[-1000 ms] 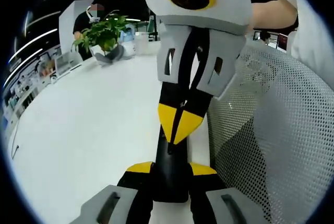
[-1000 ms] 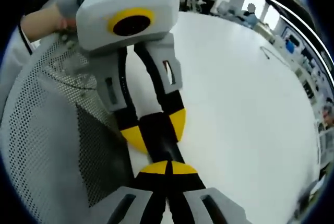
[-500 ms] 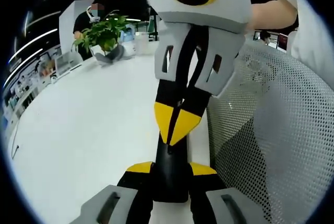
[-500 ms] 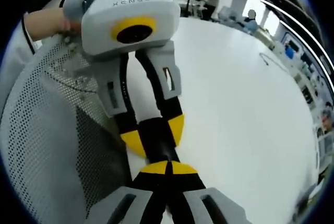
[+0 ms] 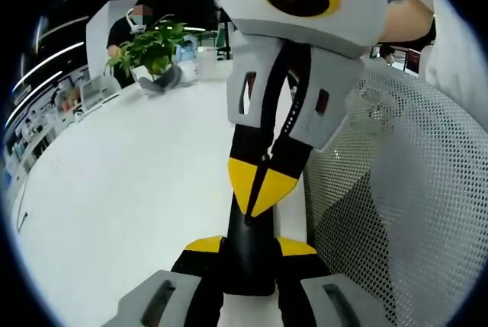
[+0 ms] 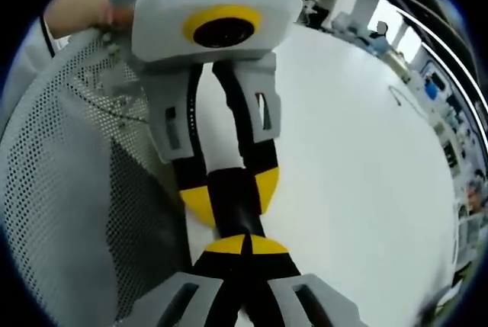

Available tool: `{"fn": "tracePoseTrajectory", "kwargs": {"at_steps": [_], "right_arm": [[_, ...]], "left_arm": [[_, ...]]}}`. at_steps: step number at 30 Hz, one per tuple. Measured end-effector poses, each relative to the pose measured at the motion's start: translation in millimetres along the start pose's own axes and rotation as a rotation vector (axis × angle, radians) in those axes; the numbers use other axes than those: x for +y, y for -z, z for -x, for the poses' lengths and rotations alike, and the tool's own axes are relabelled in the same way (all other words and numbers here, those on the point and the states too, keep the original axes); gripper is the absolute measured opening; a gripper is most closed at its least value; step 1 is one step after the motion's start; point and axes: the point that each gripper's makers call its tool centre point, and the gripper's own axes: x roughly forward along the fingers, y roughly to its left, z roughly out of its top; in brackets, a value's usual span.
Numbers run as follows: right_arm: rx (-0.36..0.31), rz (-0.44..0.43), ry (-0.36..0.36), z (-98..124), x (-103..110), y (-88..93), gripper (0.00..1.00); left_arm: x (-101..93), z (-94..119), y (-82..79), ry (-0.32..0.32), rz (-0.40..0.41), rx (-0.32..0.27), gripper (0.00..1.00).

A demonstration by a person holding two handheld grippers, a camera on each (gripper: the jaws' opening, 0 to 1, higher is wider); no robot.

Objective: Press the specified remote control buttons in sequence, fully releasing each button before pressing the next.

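My left gripper [image 5: 248, 247] clamped the near end of the slim, stiff, likely light remote [image 5: 245, 247] over the counter [image 5: 114, 190], while my closed right gripper [image 6: 245, 249] touched its face tip-first.

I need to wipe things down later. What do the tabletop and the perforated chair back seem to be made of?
Tabletop: probably a smooth white laminate or similar hard surface, plain with a soft sheen. Chair back: likely moulded grey-white plastic or mesh, given its regular small holes; which one is unclear.
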Motion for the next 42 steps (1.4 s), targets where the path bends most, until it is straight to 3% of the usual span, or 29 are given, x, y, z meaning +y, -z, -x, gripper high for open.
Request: {"fn": "tracePoseTrajectory", "kwargs": {"at_steps": [5,11,15,23,42], "right_arm": [[0.006,0.008,0.010,-1,-1,-0.7,0.00],[0.034,0.098,0.043,-2,0,-0.1,0.00],[0.018,0.113,0.075,-2,0,0.8,0.00],[-0.109,-0.178,0.003,3,-3,-0.9,0.00],[-0.074,-0.024,-0.014,-1,2,-5.6,0.00]], "left_arm": [[-0.2,0,0.2,0.001,-0.003,0.004,0.25],[-0.3,0,-0.1,0.001,-0.002,0.003,0.25],[0.0,0,0.0,0.000,-0.002,0.003,0.25],[-0.4,0,0.3,-0.002,0.001,-0.001,0.25],[-0.2,-1,-0.2,-0.001,0.000,0.001,0.25]]}}
